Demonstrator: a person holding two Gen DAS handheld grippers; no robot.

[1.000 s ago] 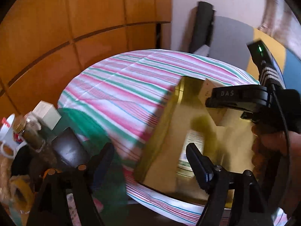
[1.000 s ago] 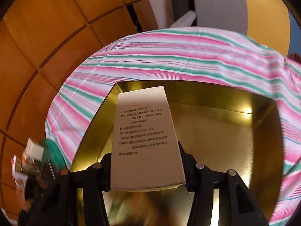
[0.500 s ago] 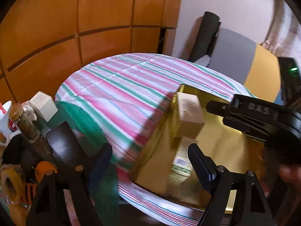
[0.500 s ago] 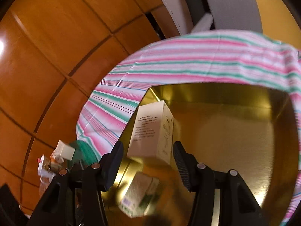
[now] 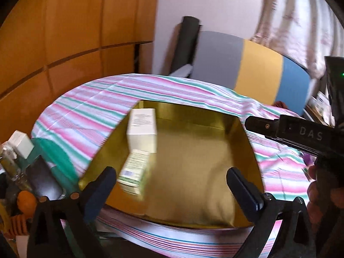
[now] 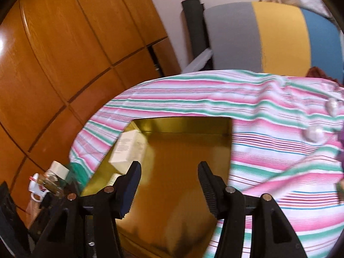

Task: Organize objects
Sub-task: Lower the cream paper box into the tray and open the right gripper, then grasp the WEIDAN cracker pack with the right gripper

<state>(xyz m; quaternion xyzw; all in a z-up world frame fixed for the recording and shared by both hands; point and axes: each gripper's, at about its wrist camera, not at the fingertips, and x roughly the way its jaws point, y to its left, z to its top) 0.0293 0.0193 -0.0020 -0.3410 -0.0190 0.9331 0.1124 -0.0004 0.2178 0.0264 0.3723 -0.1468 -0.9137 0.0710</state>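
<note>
A shallow gold tray (image 5: pixel 193 161) lies on the striped tablecloth and also shows in the right wrist view (image 6: pixel 172 154). A white carton (image 5: pixel 143 129) stands in the tray's far left corner; it shows too in the right wrist view (image 6: pixel 129 148). A smaller green-and-white box (image 5: pixel 134 172) lies in front of it. My left gripper (image 5: pixel 172 185) is open and empty over the tray's near edge. My right gripper (image 6: pixel 168 182) is open and empty above the tray, drawn back from the white carton; it enters the left wrist view from the right.
Clutter sits at the table's left end: a small white box (image 5: pixel 20 144), a glass jar (image 5: pixel 8 163), a mug (image 6: pixel 37 190) and orange items (image 5: pixel 25 200). Two pale round objects (image 6: pixel 312 133) lie on the cloth at right. A grey, yellow and blue panel (image 5: pixel 247 66) stands behind.
My right gripper opened, left the white carton standing in the tray's far left corner, and pulled back to the right. My left gripper swung right toward the tray.
</note>
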